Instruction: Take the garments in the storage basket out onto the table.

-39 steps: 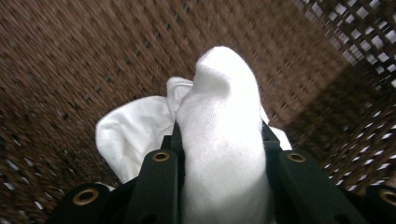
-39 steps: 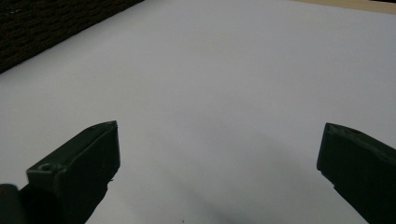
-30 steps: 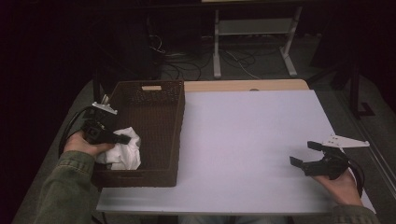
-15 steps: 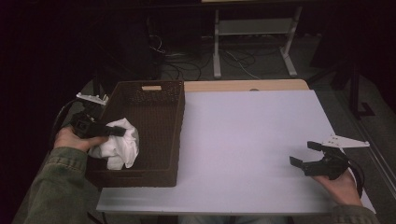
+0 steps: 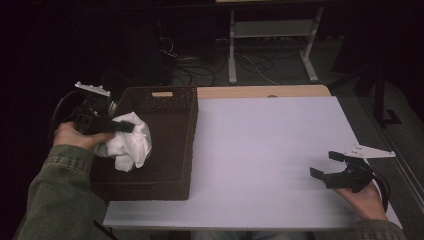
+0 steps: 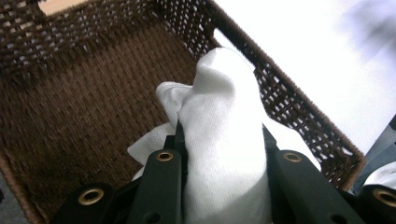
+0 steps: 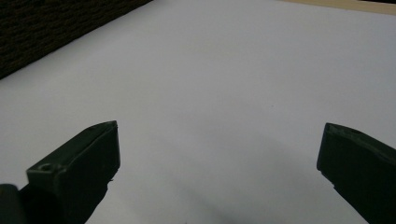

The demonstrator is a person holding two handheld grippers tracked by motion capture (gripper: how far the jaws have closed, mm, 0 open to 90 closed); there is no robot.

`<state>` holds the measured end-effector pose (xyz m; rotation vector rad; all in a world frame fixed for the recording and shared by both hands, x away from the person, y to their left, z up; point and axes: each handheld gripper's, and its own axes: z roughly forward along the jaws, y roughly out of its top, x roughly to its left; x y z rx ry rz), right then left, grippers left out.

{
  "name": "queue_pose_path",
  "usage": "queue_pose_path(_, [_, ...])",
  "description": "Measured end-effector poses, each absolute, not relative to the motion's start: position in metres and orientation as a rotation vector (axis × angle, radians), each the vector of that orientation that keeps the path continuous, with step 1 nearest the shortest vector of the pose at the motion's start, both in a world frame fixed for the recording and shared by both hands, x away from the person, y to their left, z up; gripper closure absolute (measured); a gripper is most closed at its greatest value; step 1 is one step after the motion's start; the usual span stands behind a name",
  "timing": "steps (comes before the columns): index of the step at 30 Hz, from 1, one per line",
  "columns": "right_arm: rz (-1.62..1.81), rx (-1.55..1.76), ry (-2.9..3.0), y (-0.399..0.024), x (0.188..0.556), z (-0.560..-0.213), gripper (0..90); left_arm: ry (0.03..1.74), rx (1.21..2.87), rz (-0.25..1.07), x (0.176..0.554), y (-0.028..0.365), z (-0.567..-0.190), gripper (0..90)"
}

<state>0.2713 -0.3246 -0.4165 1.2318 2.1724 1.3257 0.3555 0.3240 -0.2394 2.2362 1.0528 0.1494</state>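
Observation:
A white cloth [image 5: 129, 142] hangs bunched over the left side of a dark brown woven basket [image 5: 172, 106]. My left gripper [image 5: 120, 127] is shut on the cloth and holds it above the basket's floor. In the left gripper view the white cloth [image 6: 224, 140] fills the space between the two black jaws, with the basket [image 6: 70, 102] below it. At the table's right front edge my right gripper [image 5: 325, 166] rests open on the white table top [image 5: 270, 150] with nothing between its fingers. The right gripper [image 7: 219, 154] shows two wide-apart jaws over the bare white table top [image 7: 224, 84].
The basket stands at the table's left edge, its dark wall [image 7: 51, 28] at the top left of the right gripper view. A wooden strip [image 5: 260, 91] runs along the table's far edge. Beyond it, a metal stand [image 5: 270, 45] and cables [image 5: 185, 57] lie on the dark floor.
My left gripper has risen with the white cloth, lifting it off the basket's floor and slightly toward the left rim. The right gripper has kept still.

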Motion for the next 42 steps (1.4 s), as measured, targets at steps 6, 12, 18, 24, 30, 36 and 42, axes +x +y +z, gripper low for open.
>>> queue_pose_path(6, [1.329, 1.231, 2.172, -0.325, 0.271, -0.416, 0.0, 1.031, 2.21, 0.158, 0.358, 0.319, -0.226, 70.7])
queue_pose_path(12, [1.328, 1.225, 2.174, -0.325, 0.271, -0.417, 0.0, 1.009, 2.188, 0.157, 0.361, 0.317, -0.212, 70.7])
queue_pose_path(18, [1.329, 1.223, 2.174, -0.325, 0.272, -0.417, 0.0, 0.999, 2.178, 0.164, 0.363, 0.314, -0.201, 70.7])
queue_pose_path(24, [1.332, 1.221, 2.171, -0.324, 0.272, -0.417, 0.0, 0.98, 2.182, 0.178, 0.363, 0.307, -0.189, 70.6])
queue_pose_path(30, [1.329, 1.216, 2.179, -0.324, 0.272, -0.417, 0.0, 0.964, 2.185, 0.196, 0.365, 0.302, -0.171, 70.6])
queue_pose_path(36, [1.334, 1.219, 2.173, -0.324, 0.272, -0.417, 0.0, 0.949, 2.179, 0.227, 0.366, 0.298, -0.153, 70.5])
queue_pose_path(42, [1.334, 1.215, 2.175, -0.324, 0.271, -0.417, 0.0, 0.925, 2.167, 0.255, 0.368, 0.294, -0.135, 70.6])
